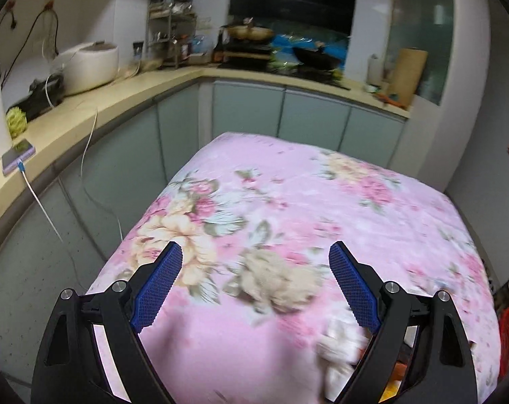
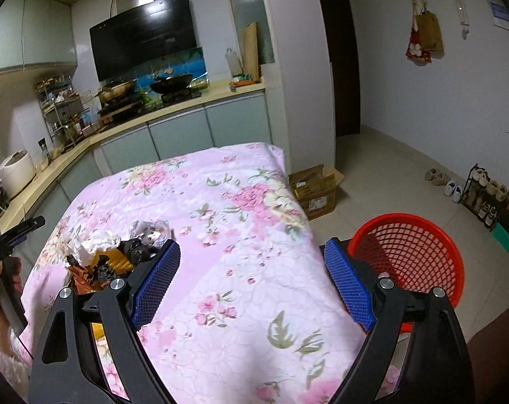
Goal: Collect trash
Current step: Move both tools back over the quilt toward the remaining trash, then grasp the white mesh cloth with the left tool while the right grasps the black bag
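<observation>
Crumpled wrappers heap (image 2: pixel 113 252) on floral cloth, empty red mesh basket (image 2: pixel 412 252) beside

The cloth (image 2: pixel 220 235) is pink with a floral print of pink and cream blooms and grey-green leaves. The mesh basket (image 2: pixel 412 252) is red. Both grippers' pads (image 1: pixel 160 282) are blue on black frames.

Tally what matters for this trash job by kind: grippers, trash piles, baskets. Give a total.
Grippers: 2, left gripper and right gripper, both open
Trash piles: 1, trash pile on the floral cloth
Baskets: 1, red basket
Total: 4
</observation>
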Demonstrator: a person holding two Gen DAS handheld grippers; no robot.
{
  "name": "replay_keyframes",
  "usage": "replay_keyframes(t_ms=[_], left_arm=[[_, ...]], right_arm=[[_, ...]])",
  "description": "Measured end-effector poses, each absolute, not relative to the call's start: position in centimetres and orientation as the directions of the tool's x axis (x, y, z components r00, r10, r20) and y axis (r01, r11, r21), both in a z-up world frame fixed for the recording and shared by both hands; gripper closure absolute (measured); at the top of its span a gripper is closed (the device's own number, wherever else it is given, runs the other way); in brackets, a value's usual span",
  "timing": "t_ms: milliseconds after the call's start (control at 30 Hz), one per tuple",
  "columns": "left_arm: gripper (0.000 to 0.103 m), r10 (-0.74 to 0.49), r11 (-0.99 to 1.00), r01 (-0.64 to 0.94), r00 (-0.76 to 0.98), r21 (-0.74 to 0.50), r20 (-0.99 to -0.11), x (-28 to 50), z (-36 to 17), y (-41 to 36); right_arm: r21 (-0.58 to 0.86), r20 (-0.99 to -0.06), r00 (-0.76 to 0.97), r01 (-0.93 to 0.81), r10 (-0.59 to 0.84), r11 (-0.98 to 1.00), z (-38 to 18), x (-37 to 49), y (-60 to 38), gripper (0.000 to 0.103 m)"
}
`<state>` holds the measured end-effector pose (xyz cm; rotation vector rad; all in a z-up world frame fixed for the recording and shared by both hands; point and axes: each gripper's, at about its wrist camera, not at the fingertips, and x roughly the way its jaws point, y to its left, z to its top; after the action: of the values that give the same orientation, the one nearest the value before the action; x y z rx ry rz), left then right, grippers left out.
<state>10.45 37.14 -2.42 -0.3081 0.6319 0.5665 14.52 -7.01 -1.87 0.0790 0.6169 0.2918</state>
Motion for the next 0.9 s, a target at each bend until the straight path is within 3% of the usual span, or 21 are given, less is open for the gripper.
replay_keyframes(t_ms=[400, 467, 767, 900], left_arm=[[0.019, 0.298, 0.864, -0.5, 0.609, -0.063, -0.735, 16.7, -8.0, 37.2], [0.037, 0.288, 0.866, -0.496, 0.591, -0.058, -0.754, 17.2, -8.9, 37.2], [0.067, 0.289, 0.866, -0.497, 0.584, -0.053, -0.759, 16.9, -9.7, 37.5], [0.072, 0.29, 0.869, -0.491, 0.605, -0.061, -0.741, 15.8, -8.6, 37.2]], right_arm=[[0.141, -0.595, 0.739, -0.292, 0.317, 0.946, -2.8, 16.2, -3.4, 0.018], [0.135, -0.6, 0.732, -0.306, 0.324, 0.942, -3.0, 16.4, -2.8, 0.018], [0.153, -0.63, 0.638, -0.457, 0.443, 0.876, -5.2, 16.5, 1.9, 0.016], [0.18, -0.65, 0.565, -0.535, 0.508, 0.825, -6.5, 16.4, 5.0, 0.015]])
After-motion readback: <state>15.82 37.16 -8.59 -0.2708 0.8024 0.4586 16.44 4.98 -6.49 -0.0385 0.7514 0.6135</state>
